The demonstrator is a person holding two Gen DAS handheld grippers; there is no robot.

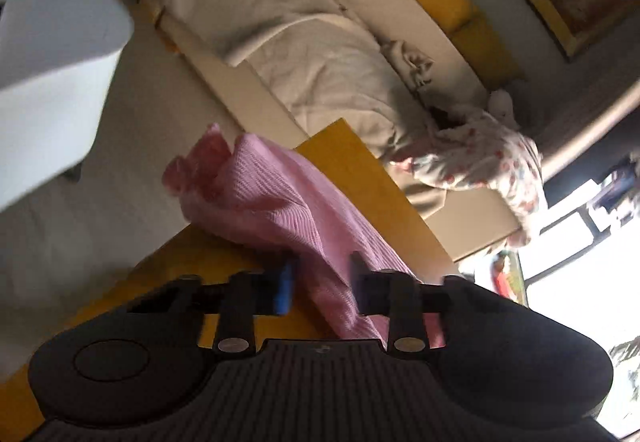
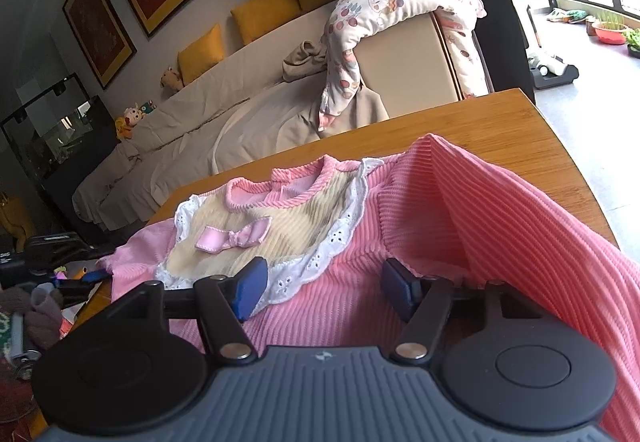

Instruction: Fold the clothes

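Observation:
A pink ribbed child's garment (image 2: 348, 306) lies on the wooden table (image 2: 500, 126), with a cream bib front, white lace trim and a pink bow (image 2: 232, 236). My right gripper (image 2: 324, 290) hovers just over its chest, open, with cloth beneath the pads but none pinched. One pink flap (image 2: 500, 210) stands raised at the right. In the left wrist view, which is tilted and blurred, the pink cloth (image 1: 272, 198) runs between the blue pads of my left gripper (image 1: 322, 286), which is shut on a fold of it above the table (image 1: 352, 162).
A beige sofa (image 2: 208, 114) with yellow cushions sits behind the table, and a floral quilt (image 2: 384, 10) hangs over its arm. Clutter lies at the table's left end (image 2: 48, 294). A white box-like object (image 1: 52, 54) is beyond the table in the left wrist view.

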